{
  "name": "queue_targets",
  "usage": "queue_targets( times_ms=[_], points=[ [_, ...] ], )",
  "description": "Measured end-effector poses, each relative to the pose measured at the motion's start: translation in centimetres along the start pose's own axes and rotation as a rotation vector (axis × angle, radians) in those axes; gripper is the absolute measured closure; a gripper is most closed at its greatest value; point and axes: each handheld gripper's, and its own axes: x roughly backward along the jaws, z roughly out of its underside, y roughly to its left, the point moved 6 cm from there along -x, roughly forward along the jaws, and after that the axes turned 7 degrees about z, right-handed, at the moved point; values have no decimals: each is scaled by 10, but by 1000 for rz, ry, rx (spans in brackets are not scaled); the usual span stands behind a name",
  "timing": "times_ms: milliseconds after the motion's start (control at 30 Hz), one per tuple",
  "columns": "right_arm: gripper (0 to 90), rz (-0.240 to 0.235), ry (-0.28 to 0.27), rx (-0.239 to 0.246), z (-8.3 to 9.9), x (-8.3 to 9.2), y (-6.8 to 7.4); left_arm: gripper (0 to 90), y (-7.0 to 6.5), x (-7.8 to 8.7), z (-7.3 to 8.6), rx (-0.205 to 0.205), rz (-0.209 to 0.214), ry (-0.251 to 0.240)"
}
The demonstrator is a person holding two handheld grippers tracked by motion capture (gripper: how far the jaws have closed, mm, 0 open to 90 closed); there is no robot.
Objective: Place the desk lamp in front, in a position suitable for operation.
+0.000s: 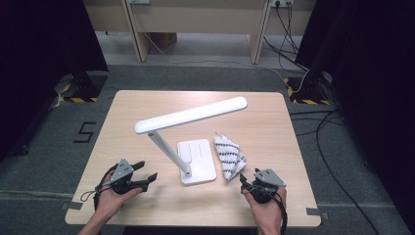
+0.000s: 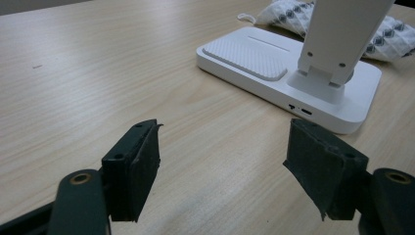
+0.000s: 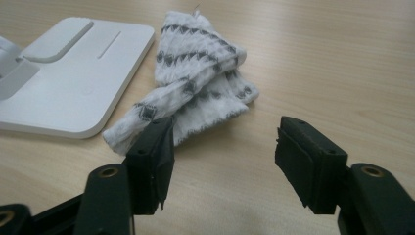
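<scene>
Left gripper near table's front-left edge, jaws wide apart, nothing between them; pointing right, toward lamp base. Same in left gripper view: bare wood between pads, base ahead and to the right, not touching. Held in left hand, coming in from bottom edge.

Right gripper near front-right, jaws also spread, gripping nothing. In right gripper view: left pad just in front of cloth's near end, contact hard to tell; right pad over bare table. Held in right hand.

Cloth crumpled, white with dark diamond rows, lying flat on table just right of lamp base, near corner close to right gripper. In right gripper view one edge touching or just beside base.

Lamp: white, flat base about mid-table, arm leaning up to the left, long head angled up toward back right. In left gripper view, arm's hinge seated at base's near end, small port on front face.

Table light wood, sitting on grey floor.
</scene>
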Motion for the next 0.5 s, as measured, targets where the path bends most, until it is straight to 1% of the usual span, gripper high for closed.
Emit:
queue_targets(
  times_ms=[67,100,167,200,233,267,333,400,433,500],
  points=[
    [451,-7,-5,-7,-1,-1,1,278,-1,0,-1,-6,8,3],
    [476,-11,-10,-10,-1,-1,2,279,-3,-1,-2,-8,14,-5],
    [530,-29,-1,2,-2,-2,7,279,-5,-1,-4,-10,21,-10],
    [559,-37,3,5,-2,-2,9,281,-10,-1,-7,-12,43,-14],
    [585,-46,8,7,-3,-1,11,282,-14,-2,-10,-7,49,-27],
    [600,-63,16,6,-4,-1,16,282,-17,-1,-12,-11,56,-31],
    [618,-89,21,19,-6,-1,25,284,-25,-1,-18,-33,75,-40],
    [620,-103,27,31,-7,-2,32,284,-29,-2,-20,-41,91,-47],
    [623,-104,27,29,-7,-3,34,284,-31,-3,-20,-48,93,-44],
    [624,-107,27,31,-8,-4,36,285,-31,-4,-18,-51,89,-38]
  ],
)
